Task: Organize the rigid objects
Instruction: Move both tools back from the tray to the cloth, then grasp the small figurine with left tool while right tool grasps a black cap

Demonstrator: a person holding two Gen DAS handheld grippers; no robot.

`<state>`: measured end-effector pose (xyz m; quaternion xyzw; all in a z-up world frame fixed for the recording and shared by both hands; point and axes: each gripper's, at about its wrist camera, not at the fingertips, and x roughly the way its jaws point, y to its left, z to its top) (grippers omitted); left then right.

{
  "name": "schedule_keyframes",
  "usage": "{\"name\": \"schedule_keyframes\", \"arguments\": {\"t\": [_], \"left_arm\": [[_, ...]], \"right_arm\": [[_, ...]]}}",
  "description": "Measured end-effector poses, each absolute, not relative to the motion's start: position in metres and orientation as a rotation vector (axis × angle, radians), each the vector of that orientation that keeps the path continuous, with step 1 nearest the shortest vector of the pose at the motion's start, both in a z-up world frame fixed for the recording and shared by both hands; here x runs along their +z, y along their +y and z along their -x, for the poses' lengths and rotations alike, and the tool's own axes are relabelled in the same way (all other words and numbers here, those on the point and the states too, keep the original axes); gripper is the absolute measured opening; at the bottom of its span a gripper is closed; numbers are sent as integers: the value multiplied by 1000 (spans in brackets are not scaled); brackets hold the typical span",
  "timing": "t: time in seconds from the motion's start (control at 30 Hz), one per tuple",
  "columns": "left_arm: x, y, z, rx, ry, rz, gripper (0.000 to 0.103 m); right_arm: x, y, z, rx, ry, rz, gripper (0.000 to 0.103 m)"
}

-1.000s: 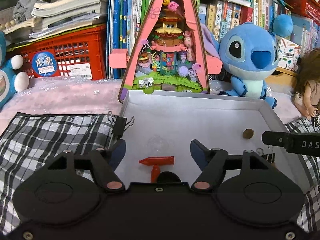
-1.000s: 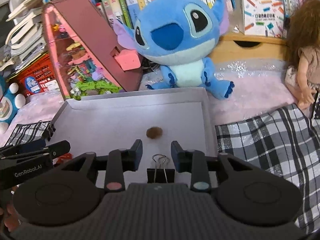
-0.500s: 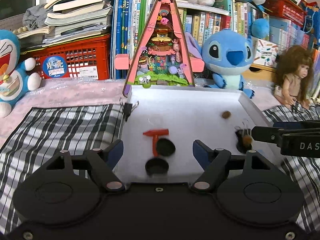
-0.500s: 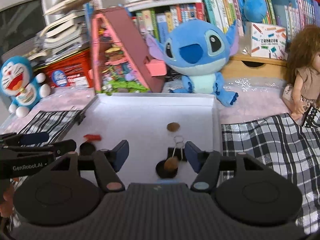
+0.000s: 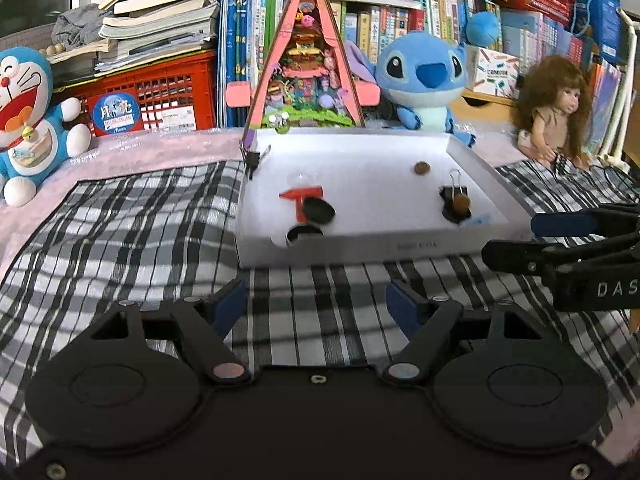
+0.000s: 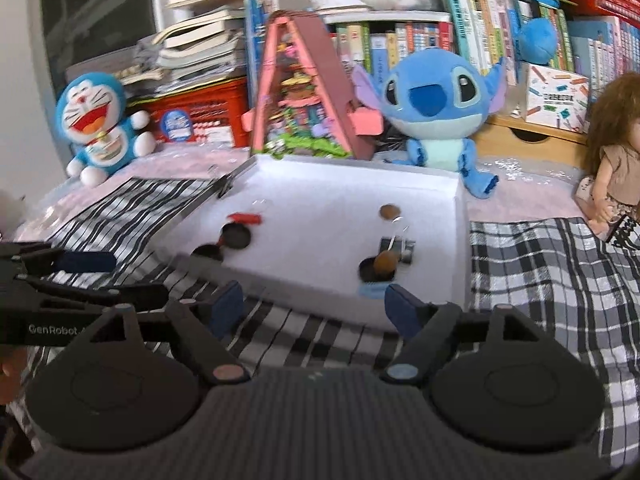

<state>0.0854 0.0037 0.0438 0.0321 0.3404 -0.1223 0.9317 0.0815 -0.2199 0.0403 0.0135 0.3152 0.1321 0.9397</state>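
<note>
both in front of the white tray (image 5: 400, 246), over the checked cloth (image 5: 120, 220), the left gripper (image 5: 316, 304) stands wide apart and empty while the right gripper (image 6: 316, 306) is opening, also empty, and inside the tray lie a red hammer (image 5: 302, 196), black lids (image 5: 318, 211), a binder clip (image 5: 454, 190) and a brown coin (image 5: 422, 167).

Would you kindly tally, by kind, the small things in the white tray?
Black discs: 3
Brown pieces: 2
Binder clips: 2, one on the tray rim
Red T-piece: 1
Blue scrap: 1
Total: 9
</note>
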Motion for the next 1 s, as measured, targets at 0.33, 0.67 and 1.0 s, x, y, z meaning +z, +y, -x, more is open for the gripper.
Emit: {"name": "schedule_keyframes", "arguments": {"t": [0.33,0.67,1.0], "left_arm": [[33,13,-59,-275,705,-45,76],[27,19,-43,-354,731,-7,64],[16,5,-30,-452,732,-41,53]], "right_arm": [[25,-210,-48,310,641,6,88],[11,-191,-20,390,622,124,88],[0,-191,-20,349,633,156,88]]}}
